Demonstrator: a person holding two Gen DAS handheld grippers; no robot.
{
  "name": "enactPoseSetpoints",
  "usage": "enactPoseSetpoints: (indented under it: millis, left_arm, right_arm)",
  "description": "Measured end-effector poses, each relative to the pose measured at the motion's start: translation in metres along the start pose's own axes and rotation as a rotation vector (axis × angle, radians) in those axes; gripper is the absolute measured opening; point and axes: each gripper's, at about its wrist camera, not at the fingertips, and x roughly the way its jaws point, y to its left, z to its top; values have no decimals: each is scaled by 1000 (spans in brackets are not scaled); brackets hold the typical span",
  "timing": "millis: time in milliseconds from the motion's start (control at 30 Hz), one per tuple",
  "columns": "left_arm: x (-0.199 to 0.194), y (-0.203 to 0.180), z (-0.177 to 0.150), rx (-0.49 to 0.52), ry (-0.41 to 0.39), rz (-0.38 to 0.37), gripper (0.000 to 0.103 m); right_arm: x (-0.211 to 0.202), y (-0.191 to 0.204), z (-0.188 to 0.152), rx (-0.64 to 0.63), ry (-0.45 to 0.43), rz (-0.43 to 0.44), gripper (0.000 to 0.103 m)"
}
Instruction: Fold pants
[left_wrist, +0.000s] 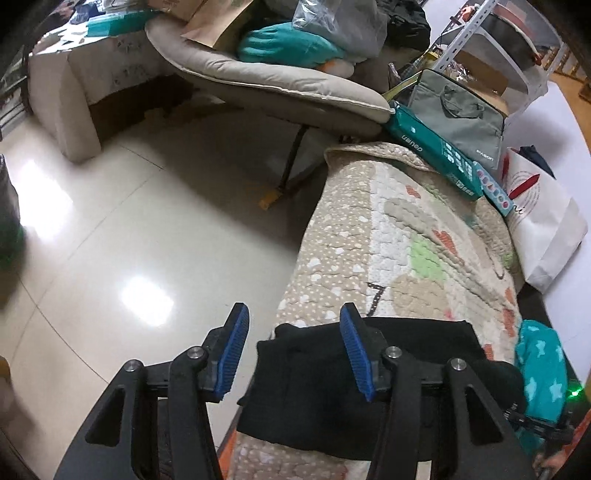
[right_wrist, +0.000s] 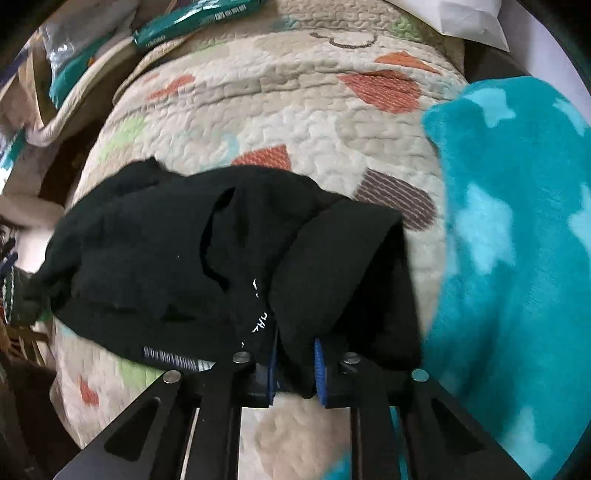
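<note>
Right hand-held gripper (right_wrist: 295, 369) clamped on bunched fold of black pants (right_wrist: 166, 258); left hand-held gripper (left_wrist: 295, 350) jaws apart, empty, poised over pants edge. Pants lie crumpled on quilted cover (right_wrist: 295, 110), teal star blanket (right_wrist: 517, 240) just beside. Judgement: soft, light, limp fabric, drapes and sags; best taken at waistband or hem corners

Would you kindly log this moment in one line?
left gripper: open, above pants | right gripper: shut on pants | surface: quilt
</note>
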Motion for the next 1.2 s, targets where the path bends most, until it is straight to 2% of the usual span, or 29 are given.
enactPoseSetpoints:
  millis: [133,167,200,267,333,400,600,633,667,767,833,900,933,1067,1200]
  left_arm:
    - [5,6,0,-27,21,19,50]
    - [7,9,-1,-38,29,27,50]
    - [8,11,-1,-44,34,29,50]
    - [10,15,-3,-61,50,37,50]
    - [12,19,-5,-75,66,44,51]
    - [16,22,-8,-90,89,46,51]
    - [32,24,-19,-132,172,27,51]
    - [34,22,-21,-127,183,24,51]
    - [36,20,-25,-117,194,26,51]
    - [40,15,-37,-93,217,38,51]
    - [40,18,-45,-112,229,36,51]
    - [38,22,-59,-160,245,20,51]
    - [38,24,-63,-179,251,6,51]
    - [41,22,-83,-217,282,-54,51]
    - [49,19,-88,-225,303,-68,51]
  right_arm:
    - [-9,-29,-4,3,60,-151,15]
    - [-4,-37,-7,22,94,-162,20]
    - [1,-42,-8,45,124,-157,31]
    - [11,-47,-12,66,166,-168,48]
    - [4,-41,-13,36,148,-179,54]
    - [-10,-34,-13,24,104,-197,69]
    - [-50,-12,0,17,-47,-326,75]
    - [-56,-3,5,13,-94,-351,75]
    - [-59,6,12,8,-127,-328,75]
    - [-59,52,27,-41,-169,-105,75]
    - [-51,106,39,-155,-168,60,75]
    - [-43,153,46,-266,-158,166,75]
    - [-36,191,53,-355,-143,222,75]
    - [-12,298,69,-577,-83,329,75]
    - [25,381,80,-704,13,386,75]
